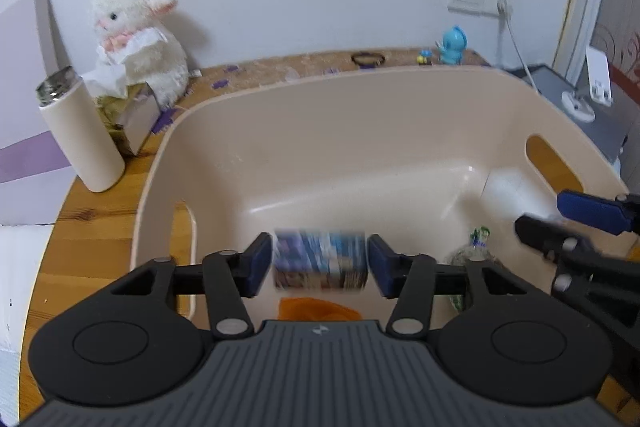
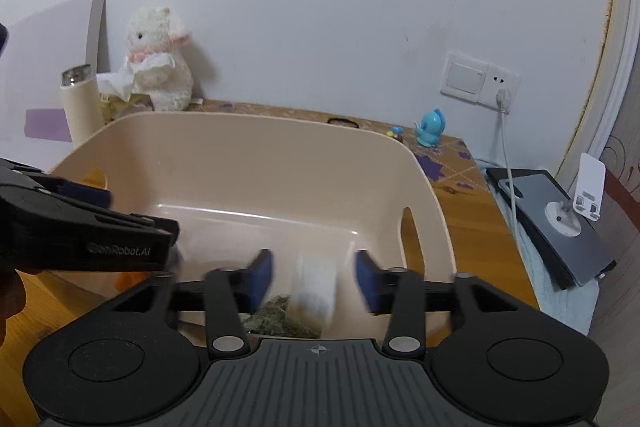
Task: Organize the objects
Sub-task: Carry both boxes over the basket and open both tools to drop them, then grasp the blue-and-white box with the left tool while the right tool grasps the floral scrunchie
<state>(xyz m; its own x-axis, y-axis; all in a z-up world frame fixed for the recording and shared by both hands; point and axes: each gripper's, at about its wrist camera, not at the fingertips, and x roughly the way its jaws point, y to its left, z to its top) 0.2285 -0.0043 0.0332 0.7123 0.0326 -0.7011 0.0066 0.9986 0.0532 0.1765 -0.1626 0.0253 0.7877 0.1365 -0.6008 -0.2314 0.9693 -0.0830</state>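
A beige plastic basket (image 1: 360, 107) with handle slots stands on the wooden table. My left gripper (image 1: 320, 263) is open above it, and a blurred blue printed box (image 1: 320, 261) sits between its pads without touching them. An orange item (image 1: 316, 309) and a clear bag of greenish stuff (image 1: 474, 247) lie in the basket. My right gripper (image 2: 314, 283) is open over the basket (image 2: 240, 155), with a blurred white object (image 2: 316, 287) between its pads, apart from both. The bag of green stuff (image 2: 280, 319) lies below it.
A white plush lamb (image 1: 140, 35), a tissue box (image 1: 136, 107) and a cream bottle (image 1: 80, 135) stand at the table's back left. A blue toy figure (image 1: 452, 45) and a dark ring (image 1: 368, 59) sit by the wall. A grey device (image 2: 556, 223) with a white stand is at the right.
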